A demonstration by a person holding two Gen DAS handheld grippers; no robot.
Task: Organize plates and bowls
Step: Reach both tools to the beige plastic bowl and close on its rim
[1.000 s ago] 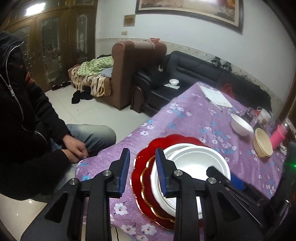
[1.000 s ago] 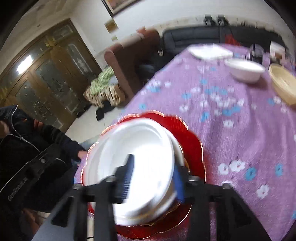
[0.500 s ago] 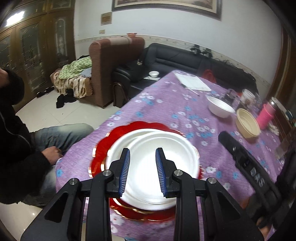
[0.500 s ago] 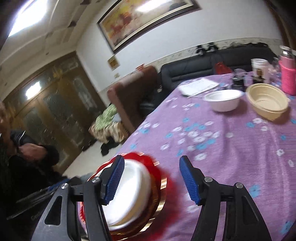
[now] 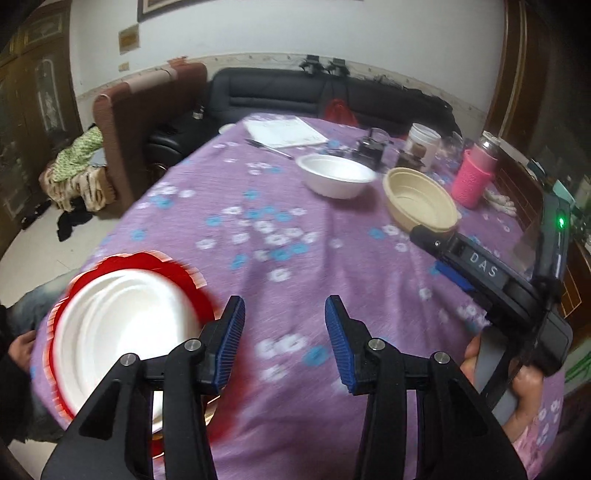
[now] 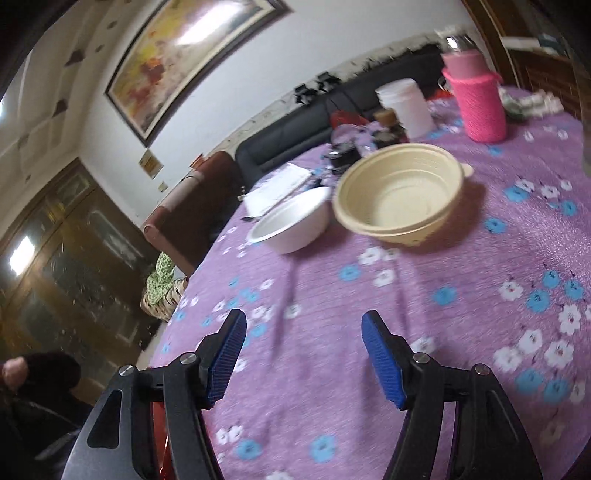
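Purple tablecloth (image 5: 295, 229) now lies under both emptied, opening hand-held grippers.

A white wall (image 5: 369, 33) runs behind a black sofa (image 5: 295, 92), with a patterned border strip along it at sofa height. A large framed painting (image 6: 177, 59) hangs on that wall, catching a bright glare. Beside the sofa stands a brown armchair (image 5: 125, 122), with green and striped cloths (image 5: 74, 173) heaped next to it. Dark wooden doors with glass panels (image 6: 66, 258) fill the side wall. The floor (image 5: 33, 236) is pale tile, with dark shoes lying on it.
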